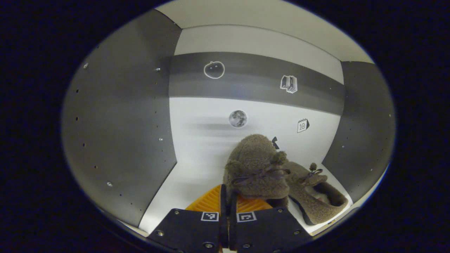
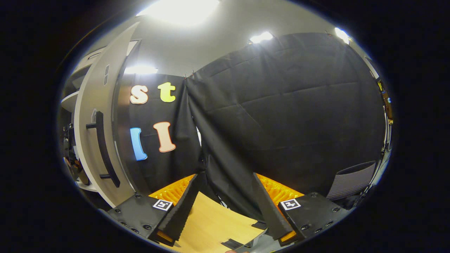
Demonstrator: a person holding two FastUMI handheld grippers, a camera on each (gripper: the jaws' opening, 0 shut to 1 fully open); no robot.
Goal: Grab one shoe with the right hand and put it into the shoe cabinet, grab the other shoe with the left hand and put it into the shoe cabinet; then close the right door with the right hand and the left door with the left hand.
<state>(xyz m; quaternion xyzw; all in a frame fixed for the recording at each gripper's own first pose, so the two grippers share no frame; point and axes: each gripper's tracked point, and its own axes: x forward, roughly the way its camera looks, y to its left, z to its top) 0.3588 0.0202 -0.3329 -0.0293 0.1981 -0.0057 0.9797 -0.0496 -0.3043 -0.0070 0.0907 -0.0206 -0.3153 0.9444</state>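
Pinched between the left gripper's (image 1: 227, 196) nearly closed fingers, a fuzzy brown lace-tied slipper (image 1: 255, 168) hangs inside the white shoe cabinet (image 1: 197, 140), touching its mate (image 1: 316, 191). Lower it flat before letting go. Right gripper (image 2: 225, 207) is spread, empty, near the open grey door (image 2: 95, 116).

Left gripper view faces cabinet interior (image 1: 246, 133) closely; right probably outward.
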